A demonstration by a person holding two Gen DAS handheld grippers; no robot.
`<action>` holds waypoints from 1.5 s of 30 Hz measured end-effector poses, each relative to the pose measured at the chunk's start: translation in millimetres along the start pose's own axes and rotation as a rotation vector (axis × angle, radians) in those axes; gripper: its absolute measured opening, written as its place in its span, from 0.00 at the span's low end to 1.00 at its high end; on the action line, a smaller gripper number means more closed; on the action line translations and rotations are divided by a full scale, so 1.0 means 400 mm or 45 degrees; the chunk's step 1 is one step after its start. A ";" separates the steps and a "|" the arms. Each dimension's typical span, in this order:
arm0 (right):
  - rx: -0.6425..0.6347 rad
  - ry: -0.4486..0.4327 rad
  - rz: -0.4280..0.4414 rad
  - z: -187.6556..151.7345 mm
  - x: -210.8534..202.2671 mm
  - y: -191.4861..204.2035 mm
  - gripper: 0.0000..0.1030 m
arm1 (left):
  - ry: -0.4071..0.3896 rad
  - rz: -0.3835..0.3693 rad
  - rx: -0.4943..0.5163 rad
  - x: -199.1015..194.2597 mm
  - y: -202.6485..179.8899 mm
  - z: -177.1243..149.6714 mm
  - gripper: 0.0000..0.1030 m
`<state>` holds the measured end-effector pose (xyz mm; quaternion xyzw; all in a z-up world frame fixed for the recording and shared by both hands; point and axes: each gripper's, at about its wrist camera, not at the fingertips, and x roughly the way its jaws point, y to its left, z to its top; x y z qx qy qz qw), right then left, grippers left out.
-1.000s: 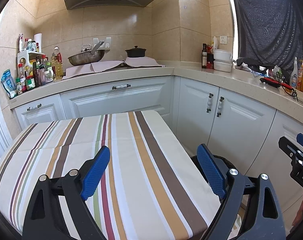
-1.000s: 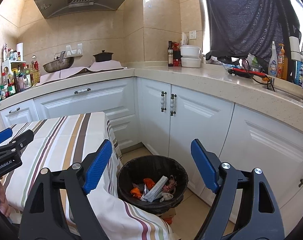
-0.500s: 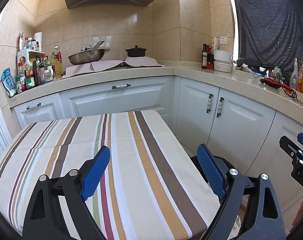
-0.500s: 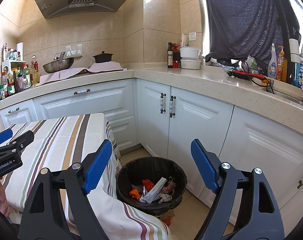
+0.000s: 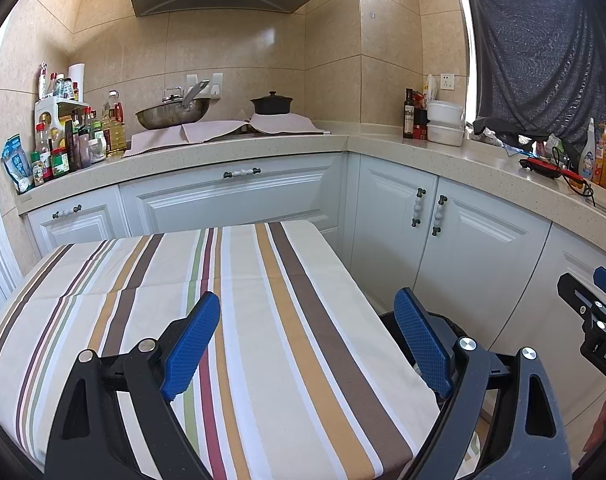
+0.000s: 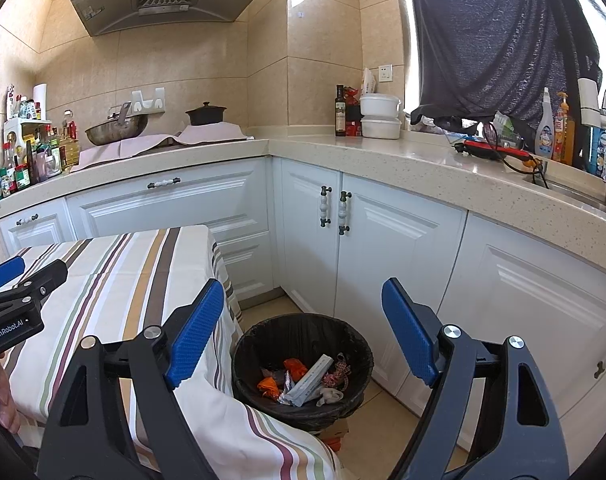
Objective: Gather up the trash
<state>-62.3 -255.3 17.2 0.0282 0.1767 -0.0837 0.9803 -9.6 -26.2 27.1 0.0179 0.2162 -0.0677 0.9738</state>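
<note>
A black-lined trash bin (image 6: pixel 303 328) stands on the floor beside the table's right edge, holding wrappers and scraps (image 6: pixel 303 380); orange, grey and checked pieces show inside. My right gripper (image 6: pixel 303 316) hangs open above the bin with nothing between its blue pads. My left gripper (image 5: pixel 307 320) is open over the striped tablecloth (image 5: pixel 263 280), also with nothing in it. No loose trash shows on the cloth. The bin's rim (image 5: pixel 443 320) peeks out behind the left gripper's right finger. Each gripper appears at the edge of the other's view.
White cabinets (image 6: pixel 383 240) and a beige counter (image 6: pixel 423 160) wrap the corner behind the bin. On the counter stand a wok (image 5: pixel 171 114), a black pot (image 5: pixel 271 105), bottles (image 5: pixel 71 140), white containers (image 6: pixel 380 116) and a red tool (image 6: pixel 495 150). A hand (image 6: pixel 3 396) shows at lower left.
</note>
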 end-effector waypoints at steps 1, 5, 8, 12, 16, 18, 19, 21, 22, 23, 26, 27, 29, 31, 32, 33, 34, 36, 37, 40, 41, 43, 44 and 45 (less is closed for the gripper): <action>0.000 -0.001 -0.001 0.000 -0.001 0.000 0.77 | 0.000 0.000 0.001 0.000 0.000 0.001 0.84; 0.000 -0.002 -0.003 -0.001 -0.003 -0.002 0.77 | -0.001 0.000 0.000 -0.001 -0.001 0.001 0.84; 0.000 -0.002 -0.002 0.000 -0.002 -0.002 0.77 | -0.001 0.000 0.000 -0.001 -0.002 0.001 0.84; 0.000 0.000 -0.003 -0.001 -0.003 -0.005 0.77 | 0.004 -0.007 -0.002 0.000 -0.004 0.000 0.84; -0.001 -0.001 -0.003 -0.001 -0.003 -0.004 0.77 | 0.006 -0.025 -0.009 0.000 -0.004 0.000 0.84; -0.001 0.000 -0.002 -0.001 -0.003 -0.003 0.77 | -0.001 -0.024 -0.011 -0.002 -0.006 0.001 0.84; -0.002 0.000 -0.002 -0.002 -0.004 -0.004 0.77 | -0.001 -0.021 -0.013 -0.001 -0.006 0.002 0.84; -0.002 0.002 -0.001 -0.003 -0.005 -0.006 0.77 | 0.001 -0.025 -0.023 0.000 -0.003 0.003 0.84; -0.002 0.002 -0.002 -0.005 -0.005 -0.005 0.77 | 0.005 -0.034 -0.023 0.001 -0.002 0.001 0.84; -0.003 0.003 -0.001 -0.006 -0.005 -0.006 0.77 | 0.011 -0.038 -0.022 0.004 -0.001 0.002 0.84; -0.003 0.006 0.000 -0.009 -0.003 -0.005 0.77 | 0.001 -0.017 -0.019 0.003 -0.005 -0.001 0.84; -0.004 0.007 0.000 -0.010 -0.002 -0.004 0.77 | -0.001 -0.019 -0.018 0.003 -0.005 -0.001 0.84; -0.004 0.009 0.001 -0.011 0.000 -0.002 0.77 | 0.004 -0.026 -0.014 0.004 -0.008 -0.001 0.84; -0.006 0.013 0.002 -0.014 0.002 0.001 0.77 | 0.015 -0.041 -0.016 0.009 -0.010 -0.003 0.88; -0.007 0.014 0.001 -0.015 0.003 0.002 0.77 | 0.016 -0.059 -0.024 0.012 -0.010 -0.005 0.89; -0.007 0.015 0.002 -0.017 0.003 0.003 0.77 | 0.015 -0.071 -0.033 0.013 -0.008 -0.006 0.90; -0.007 0.017 0.002 -0.016 0.006 0.005 0.77 | 0.014 -0.078 -0.042 0.013 -0.006 -0.007 0.91; -0.008 0.020 0.002 -0.016 0.008 0.010 0.77 | 0.021 -0.067 -0.043 0.015 -0.007 -0.010 0.91; -0.008 0.022 0.003 -0.016 0.010 0.010 0.77 | 0.022 -0.064 -0.031 0.017 -0.010 -0.010 0.91; -0.010 0.029 0.011 -0.014 0.018 0.015 0.78 | 0.036 -0.020 0.012 0.029 -0.014 -0.009 0.91; -0.013 0.032 0.014 -0.013 0.022 0.018 0.78 | 0.045 0.003 0.023 0.036 -0.012 -0.009 0.91; -0.021 0.039 0.025 -0.013 0.033 0.027 0.78 | 0.079 0.022 0.020 0.058 0.004 -0.011 0.91; -0.026 0.044 0.031 -0.012 0.039 0.032 0.78 | 0.095 0.031 0.005 0.067 0.015 -0.011 0.91; -0.031 0.050 0.038 -0.011 0.046 0.037 0.78 | 0.119 0.038 -0.016 0.081 0.030 -0.012 0.91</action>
